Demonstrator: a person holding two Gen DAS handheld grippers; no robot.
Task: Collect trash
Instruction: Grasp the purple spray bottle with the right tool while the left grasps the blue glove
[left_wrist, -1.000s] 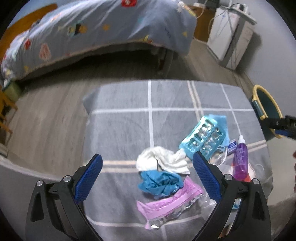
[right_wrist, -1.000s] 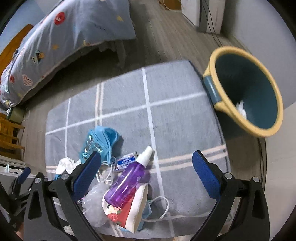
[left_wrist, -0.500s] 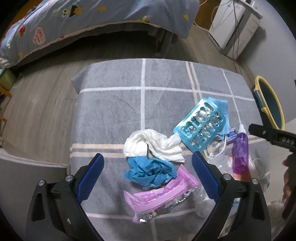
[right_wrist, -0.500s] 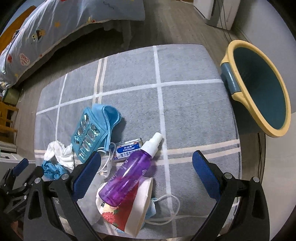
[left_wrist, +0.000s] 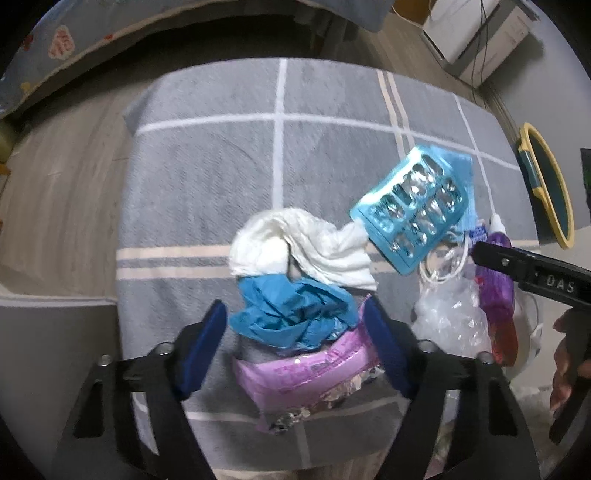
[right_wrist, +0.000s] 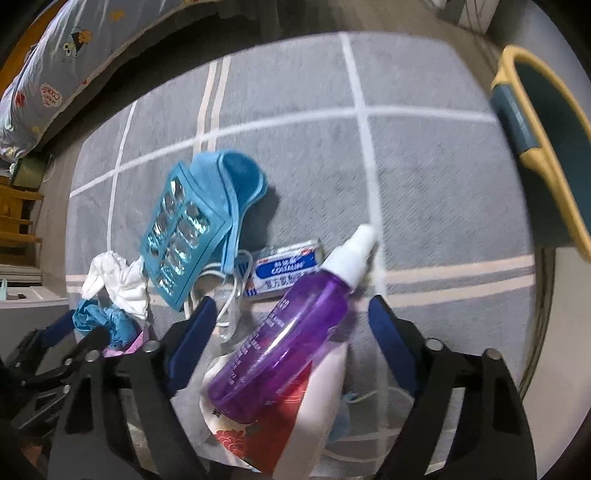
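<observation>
Closing over litter strewn on a grey checked rug (left_wrist: 207, 155): left gripper (left_wrist: 295, 325), jaws narrowing around a crumpled blue glove (left_wrist: 295, 314) atop a pink wrapper (left_wrist: 306, 373), pads not yet pressing. Likewise narrowing, right gripper (right_wrist: 291, 314), purple spray bottle (right_wrist: 280, 350) lying between its fingers, untouched. Beyond the right finger, up and to its right, a yellow-rimmed bin (right_wrist: 546, 162).

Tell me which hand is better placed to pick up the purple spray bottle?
The right. Its hand-held gripper already straddles the purple spray bottle and is closing on it; the left one straddles a crumpled blue glove.
</observation>
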